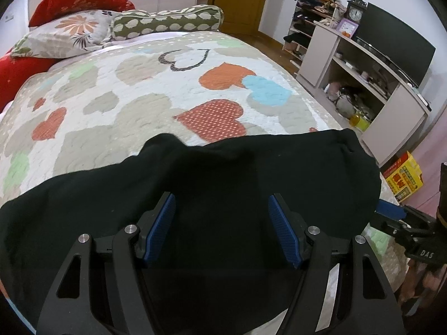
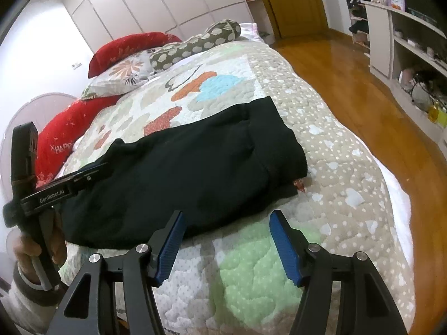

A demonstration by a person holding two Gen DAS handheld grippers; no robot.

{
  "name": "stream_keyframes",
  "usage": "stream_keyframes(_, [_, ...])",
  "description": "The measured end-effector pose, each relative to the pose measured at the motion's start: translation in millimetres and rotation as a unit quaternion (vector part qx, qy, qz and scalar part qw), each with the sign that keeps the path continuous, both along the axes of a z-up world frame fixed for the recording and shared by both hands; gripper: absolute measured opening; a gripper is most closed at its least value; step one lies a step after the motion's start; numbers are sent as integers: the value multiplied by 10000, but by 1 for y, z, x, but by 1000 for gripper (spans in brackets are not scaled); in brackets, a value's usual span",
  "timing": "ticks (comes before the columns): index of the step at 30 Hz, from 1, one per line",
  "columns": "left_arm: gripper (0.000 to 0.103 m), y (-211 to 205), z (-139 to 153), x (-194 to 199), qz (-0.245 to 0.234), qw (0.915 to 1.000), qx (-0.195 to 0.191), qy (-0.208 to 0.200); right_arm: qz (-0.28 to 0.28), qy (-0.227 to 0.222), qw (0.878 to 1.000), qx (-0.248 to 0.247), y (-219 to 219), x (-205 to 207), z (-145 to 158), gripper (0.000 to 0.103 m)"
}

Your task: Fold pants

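wide bed under a quilted cream bedspread (image 2: 329, 145) printed with orange, blue, green and beige hearts. at the far end, piled: red embroidered cushions (image 1: 81, 1), a floral pillow (image 1: 64, 35), an olive bolster with pale spots (image 1: 167, 21). along the right wall: pale open shelving unit (image 1: 360, 64) with a dark flat screen (image 1: 394, 53) on top. flat on the near end of the bedspread: black fabric pants (image 2: 181, 167), folded into a broad slab, one side close to the bed's right edge. left gripper (image 1: 222, 229) low over the pants, blue ribbed pads (image 1: 160, 227) spread wide, black cloth visible between them, nothing pinched. right gripper (image 2: 226, 247) above bare green-and-white quilt just beside the pants' near edge, jaws spread apart, left pad (image 2: 170, 247) close to the fabric hem; contact not discernible. small red tag (image 2: 299, 184) at the pants' corner.
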State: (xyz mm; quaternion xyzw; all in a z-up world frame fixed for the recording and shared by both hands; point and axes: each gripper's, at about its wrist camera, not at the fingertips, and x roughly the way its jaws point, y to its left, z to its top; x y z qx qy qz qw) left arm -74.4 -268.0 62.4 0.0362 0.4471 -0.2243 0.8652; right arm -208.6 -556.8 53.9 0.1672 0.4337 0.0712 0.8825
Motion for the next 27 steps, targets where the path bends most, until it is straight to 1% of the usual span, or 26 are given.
stream_keyframes(5, [69, -8, 3, 3, -157, 9999, -54, -30, 6, -4, 10000, 99, -2, 2, -3, 62])
stream_keyframes(8, [69, -15, 2, 9, -328, 9994, -136, 37, 16, -12, 9999, 164, -4, 5, -6, 64])
stream_keyframes(11, [69, -29, 0, 20, -496, 9982, -224, 236, 39, -49, 9998, 194, -5, 8, -8, 65])
stream_keyframes(13, [69, -42, -1, 28, -743, 9958, -324, 434, 64, -84, 9996, 244, -6, 10, -10, 66])
stream_keyframes(15, [69, -57, -3, 35, -999, 9920, -375, 672, 92, -196, 9991, 360, -8, 11, -12, 68])
stream_keyframes(17, [69, -77, -5, 41, -1333, 9863, -412, 877, 103, -313, 9984, 468, -9, 11, -15, 70])
stream_keyframes(21, [69, -110, -5, 48, -1624, 9838, -212, 723, 277, -410, 9982, 352, -5, 11, -16, 76])
stream_keyframes(24, [69, -136, -7, 57, -1872, 9787, -236, 814, 278, -450, 9979, 382, -5, 12, -16, 77])
stream_keyframes(27, [69, -158, -11, 64, -2034, 9760, -112, 772, 289, -429, 9979, 394, -6, 11, -16, 77])
